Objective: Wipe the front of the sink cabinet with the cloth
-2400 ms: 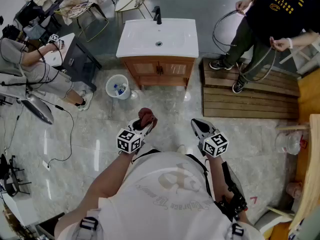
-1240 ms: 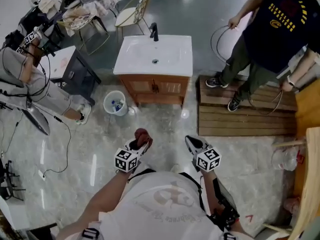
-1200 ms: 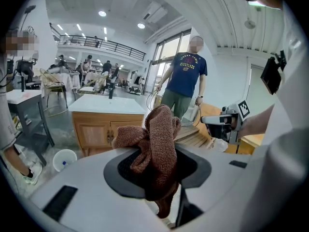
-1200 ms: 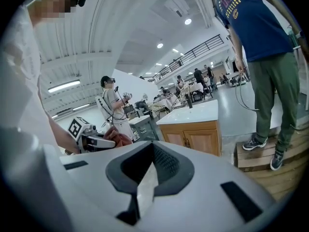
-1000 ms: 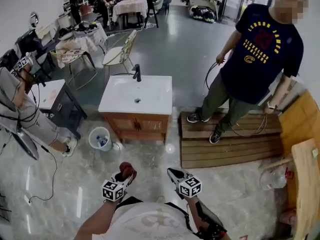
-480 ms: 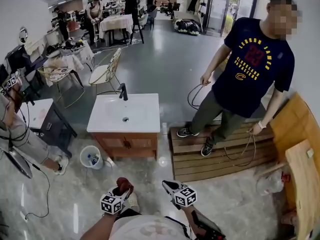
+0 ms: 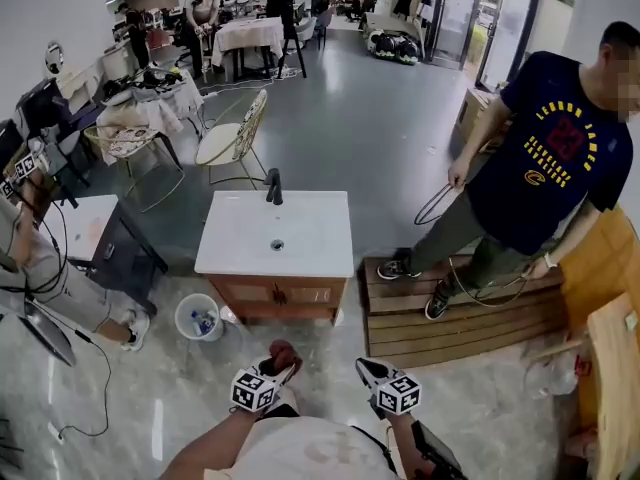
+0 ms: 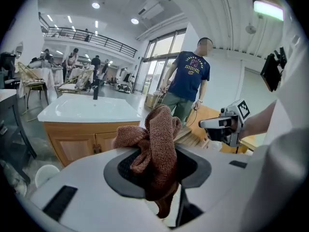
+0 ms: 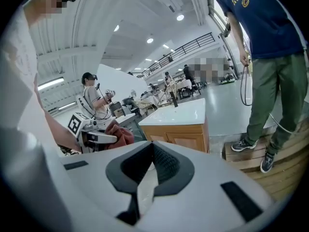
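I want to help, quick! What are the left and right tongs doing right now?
Left tongs: closed on the brown cloth.
Right tongs: closed, holding nothing.

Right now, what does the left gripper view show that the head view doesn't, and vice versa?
Only the left gripper view: the left gripper seen close up, its jaws clamped on the bunched brown cloth.

Only the head view: the left gripper's marker cube, the sink drain from above, and a seated person in grey at the left.

Both: the sink cabinet with its front doors, the black faucet, the standing person in a navy shirt, and the right gripper.
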